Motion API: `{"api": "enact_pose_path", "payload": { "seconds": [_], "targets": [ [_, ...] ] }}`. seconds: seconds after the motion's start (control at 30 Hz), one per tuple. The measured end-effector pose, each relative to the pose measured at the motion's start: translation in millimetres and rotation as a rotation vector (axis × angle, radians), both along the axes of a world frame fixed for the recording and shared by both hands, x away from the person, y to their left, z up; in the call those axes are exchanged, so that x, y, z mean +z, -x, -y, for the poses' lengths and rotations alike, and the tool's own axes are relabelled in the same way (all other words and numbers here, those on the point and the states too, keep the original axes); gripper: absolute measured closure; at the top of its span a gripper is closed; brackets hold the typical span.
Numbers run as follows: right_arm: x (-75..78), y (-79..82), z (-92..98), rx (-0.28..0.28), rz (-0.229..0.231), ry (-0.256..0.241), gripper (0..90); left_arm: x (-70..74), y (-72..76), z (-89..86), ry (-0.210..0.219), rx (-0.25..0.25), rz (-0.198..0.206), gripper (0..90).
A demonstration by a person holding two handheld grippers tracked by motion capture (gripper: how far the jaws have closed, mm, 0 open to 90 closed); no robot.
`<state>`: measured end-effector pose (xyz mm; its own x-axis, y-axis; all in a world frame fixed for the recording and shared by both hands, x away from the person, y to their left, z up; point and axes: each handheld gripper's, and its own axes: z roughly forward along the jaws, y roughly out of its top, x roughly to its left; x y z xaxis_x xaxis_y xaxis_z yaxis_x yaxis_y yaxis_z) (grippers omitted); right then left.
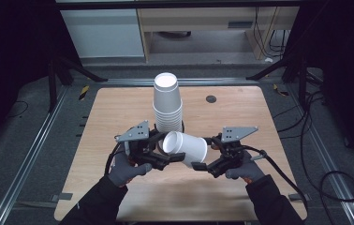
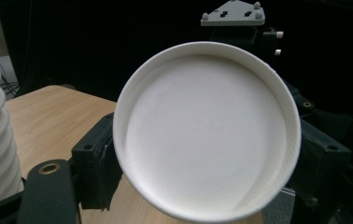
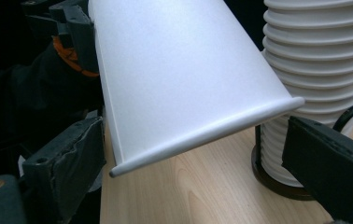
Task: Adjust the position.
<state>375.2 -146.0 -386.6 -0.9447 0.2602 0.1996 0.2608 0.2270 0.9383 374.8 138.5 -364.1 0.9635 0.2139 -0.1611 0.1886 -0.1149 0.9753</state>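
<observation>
One loose paper cup (image 1: 185,146) lies sideways between my left tongs (image 1: 169,161) and right tongs (image 1: 202,166); one stack of cups (image 1: 167,107) stands behind. My right tongs grip the cup's rim end. I cannot tell whether my left tongs are clamped.

Light wooden table (image 1: 240,112) — stack of white cups (image 1: 167,105) on a dark round base (image 3: 277,183)

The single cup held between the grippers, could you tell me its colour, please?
Plain white, unpatterned cup; clearest in the right gripper view.
</observation>
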Motion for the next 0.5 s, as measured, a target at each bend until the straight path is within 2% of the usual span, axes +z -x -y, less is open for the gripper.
{"api": "enact_pose_path", "payload": {
  "seconds": [0.23, 0.5],
  "targets": [
    [-1.9, 0.3, -2.4, 0.033, -0.011, 0.002, 6.2, 0.7, 2.5, 2.6, 0.007, -0.034, 0.003, 22.0],
    [-3.5, 2.0, -5.4, 0.069, -0.008, 0.012, 4.6, -0.2, 5.7, 7.6, -0.007, -0.056, 0.005, 22.0]
  ]
}}
